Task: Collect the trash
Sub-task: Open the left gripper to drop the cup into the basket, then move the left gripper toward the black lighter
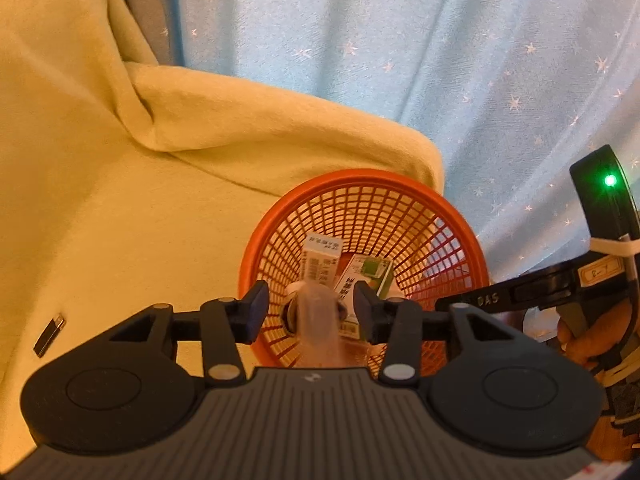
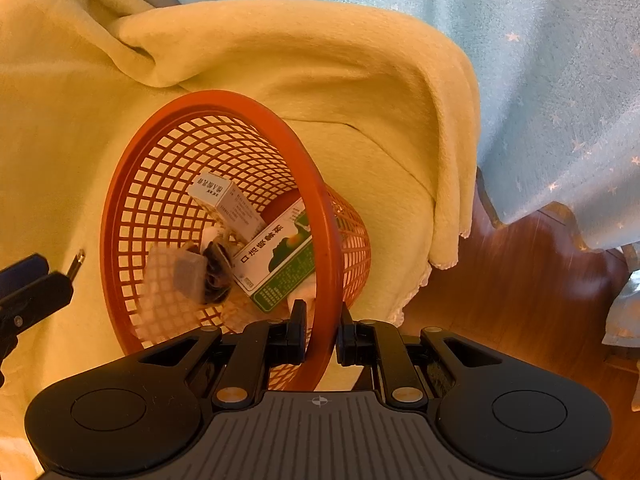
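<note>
Two boxes (image 2: 256, 236) and a blurred wrapper are lying in the basket (image 2: 320, 208) my right tongs (image 2: 320, 334) are pinching by its rim, while my left tongs (image 1: 311, 308) are gaping, empty, and a small stick (image 1: 49, 335) at nine o'clock is waiting.

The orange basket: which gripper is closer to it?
Right. The right gripper is clamped on the orange basket rim; the left gripper hangs open above its mouth, not touching.
</note>
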Available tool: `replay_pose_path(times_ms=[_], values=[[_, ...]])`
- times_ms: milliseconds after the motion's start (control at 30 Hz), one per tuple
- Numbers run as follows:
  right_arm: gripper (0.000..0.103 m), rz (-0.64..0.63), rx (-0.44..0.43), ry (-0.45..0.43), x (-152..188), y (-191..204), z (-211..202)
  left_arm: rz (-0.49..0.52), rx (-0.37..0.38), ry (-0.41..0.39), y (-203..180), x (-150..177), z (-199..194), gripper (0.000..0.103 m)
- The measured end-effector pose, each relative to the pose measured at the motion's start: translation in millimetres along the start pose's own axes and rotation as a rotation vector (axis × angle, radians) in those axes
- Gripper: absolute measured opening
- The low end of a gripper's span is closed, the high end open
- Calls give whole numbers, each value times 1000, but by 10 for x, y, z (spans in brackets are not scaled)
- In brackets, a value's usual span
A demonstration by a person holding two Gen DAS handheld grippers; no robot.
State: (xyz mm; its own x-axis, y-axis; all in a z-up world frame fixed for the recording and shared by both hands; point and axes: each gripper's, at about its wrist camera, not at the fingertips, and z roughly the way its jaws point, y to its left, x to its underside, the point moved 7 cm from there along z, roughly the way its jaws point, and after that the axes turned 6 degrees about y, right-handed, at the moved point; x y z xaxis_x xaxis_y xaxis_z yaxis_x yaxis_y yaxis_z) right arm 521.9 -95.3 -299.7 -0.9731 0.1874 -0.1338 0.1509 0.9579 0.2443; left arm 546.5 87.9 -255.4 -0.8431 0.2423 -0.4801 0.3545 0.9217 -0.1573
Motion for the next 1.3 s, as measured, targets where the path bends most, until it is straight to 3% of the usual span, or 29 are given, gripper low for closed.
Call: replay_pose_path(times_ms=[333,733,1300], values=[[10,-17,10,6,-15,31,-8,-75,-119,60,604,316,-165,42],[10,-28,32,10,-34,79,-13,-188,-258,73,1326,745,-472,42],[10,-54,107,11,-116,234,-17,-200,-341,70,2065,1157,-411,43]])
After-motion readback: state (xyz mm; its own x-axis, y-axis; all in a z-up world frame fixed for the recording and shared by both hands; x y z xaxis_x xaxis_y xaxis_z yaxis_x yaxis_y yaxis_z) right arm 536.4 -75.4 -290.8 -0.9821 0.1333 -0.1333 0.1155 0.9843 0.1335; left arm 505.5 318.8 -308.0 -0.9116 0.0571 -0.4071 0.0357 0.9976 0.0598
